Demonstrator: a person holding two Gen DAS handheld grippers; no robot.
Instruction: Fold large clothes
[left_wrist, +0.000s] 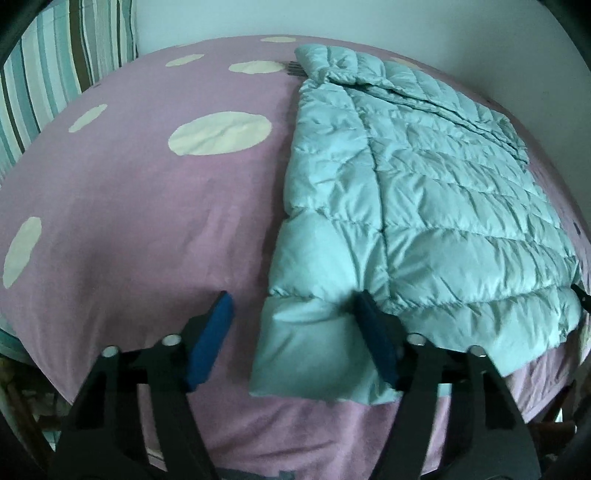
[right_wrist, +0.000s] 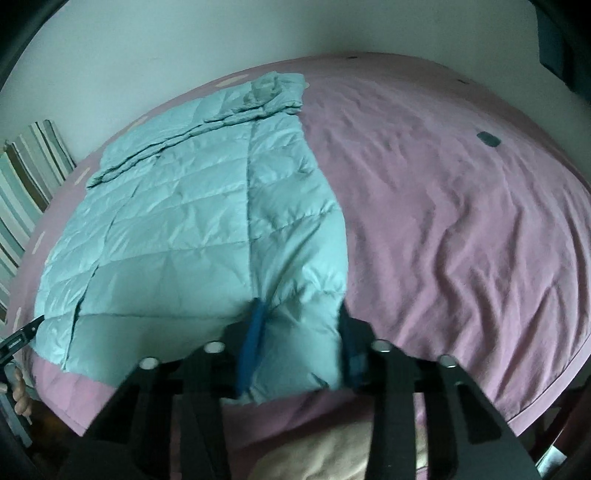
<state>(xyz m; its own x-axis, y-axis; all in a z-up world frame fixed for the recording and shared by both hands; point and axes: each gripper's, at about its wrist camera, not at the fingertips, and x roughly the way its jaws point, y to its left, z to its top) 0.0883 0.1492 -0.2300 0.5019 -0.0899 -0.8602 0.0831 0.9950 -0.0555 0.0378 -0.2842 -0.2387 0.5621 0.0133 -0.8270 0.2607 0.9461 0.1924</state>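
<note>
Item: quilted down jacket (left_wrist: 406, 192), pale teal, partly folded lengthwise, lying flat on a pink bed (left_wrist: 129, 221) with cream dots; striped pillow (left_wrist: 55, 74) far ahead and left of the left gripper. Left gripper (left_wrist: 291, 306): jaws spread, straddling the near left hem corner, one pad over bare sheet, the other on the fabric; no pinch yet. Right gripper (right_wrist: 299, 317): jaws drawn in on the near right hem corner, fabric bunched between the pads, apparently pinched. Step judged: seizing both hem corners to fold the hem toward the collar (right_wrist: 273, 92), far ahead. Handling advice: close the left fully through every layer, avoid catching the sheet, lift both corners evenly; slick shell may slip.
</note>
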